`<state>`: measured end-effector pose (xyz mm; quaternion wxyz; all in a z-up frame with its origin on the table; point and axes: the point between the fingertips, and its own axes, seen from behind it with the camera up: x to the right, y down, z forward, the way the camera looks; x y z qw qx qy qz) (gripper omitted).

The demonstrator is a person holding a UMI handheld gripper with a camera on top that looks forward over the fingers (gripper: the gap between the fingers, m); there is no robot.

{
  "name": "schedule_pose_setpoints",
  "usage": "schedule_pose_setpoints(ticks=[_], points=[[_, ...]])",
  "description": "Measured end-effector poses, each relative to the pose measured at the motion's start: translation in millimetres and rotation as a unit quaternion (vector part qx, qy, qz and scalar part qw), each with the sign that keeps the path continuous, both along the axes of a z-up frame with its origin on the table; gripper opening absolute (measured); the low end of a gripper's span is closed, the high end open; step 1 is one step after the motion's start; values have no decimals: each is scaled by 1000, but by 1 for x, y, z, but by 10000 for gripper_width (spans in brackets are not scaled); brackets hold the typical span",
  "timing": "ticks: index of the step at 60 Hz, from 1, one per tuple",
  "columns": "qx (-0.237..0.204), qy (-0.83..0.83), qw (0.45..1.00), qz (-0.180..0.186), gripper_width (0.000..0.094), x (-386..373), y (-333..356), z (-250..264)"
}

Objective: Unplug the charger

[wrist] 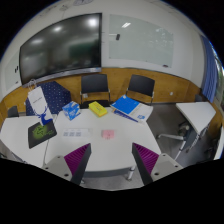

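On the white table (60, 150) we see a green thing (41, 131), then a yellow box (97, 108) and a blue box (128, 106). Our gripper (112, 160) fingers are apart, holding nothing. We cannot spot the charger.

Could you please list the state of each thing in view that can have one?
gripper: open, held above the table, nothing between its fingers.
white table: bearing several items.
blue box: lying flat.
yellow item: lying flat.
chairs: empty, pushed up to the table.
wall screen: dark.
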<state>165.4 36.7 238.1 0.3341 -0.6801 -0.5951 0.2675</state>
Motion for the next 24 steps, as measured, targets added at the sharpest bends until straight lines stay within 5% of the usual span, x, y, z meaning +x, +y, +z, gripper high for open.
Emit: schedule_pose_setpoints(ticks=[24], points=[[14,14,1000,12,858,37,-5,2]])
